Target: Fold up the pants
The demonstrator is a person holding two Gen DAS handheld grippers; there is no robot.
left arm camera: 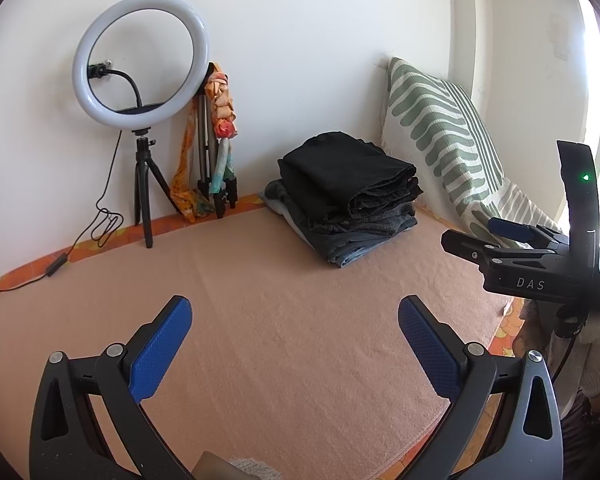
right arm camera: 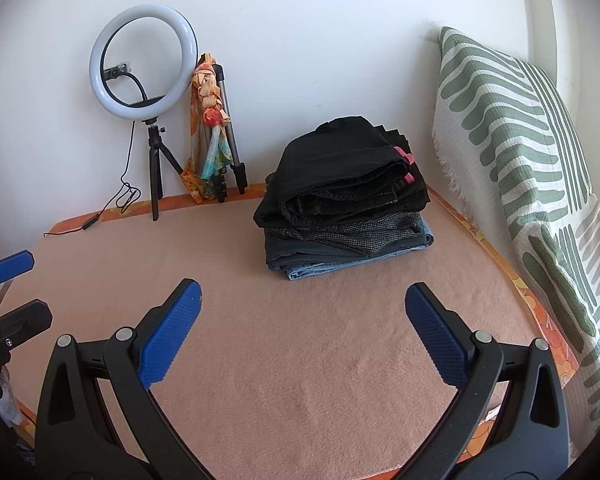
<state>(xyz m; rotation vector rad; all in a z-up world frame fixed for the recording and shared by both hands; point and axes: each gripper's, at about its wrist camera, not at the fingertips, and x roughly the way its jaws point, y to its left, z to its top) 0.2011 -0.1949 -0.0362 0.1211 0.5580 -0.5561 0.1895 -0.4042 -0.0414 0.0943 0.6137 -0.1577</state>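
red tags (right arm camera: 405,157) on pants stack (right arm camera: 342,196), right view only

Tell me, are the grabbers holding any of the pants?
No. The left gripper and right gripper both have open jaws with nothing between them; the stack of folded dark pants sits untouched.

Both wrist cams face wall over blanket (left arm camera: 284,320), sharing pants stack (right arm camera: 340,200).
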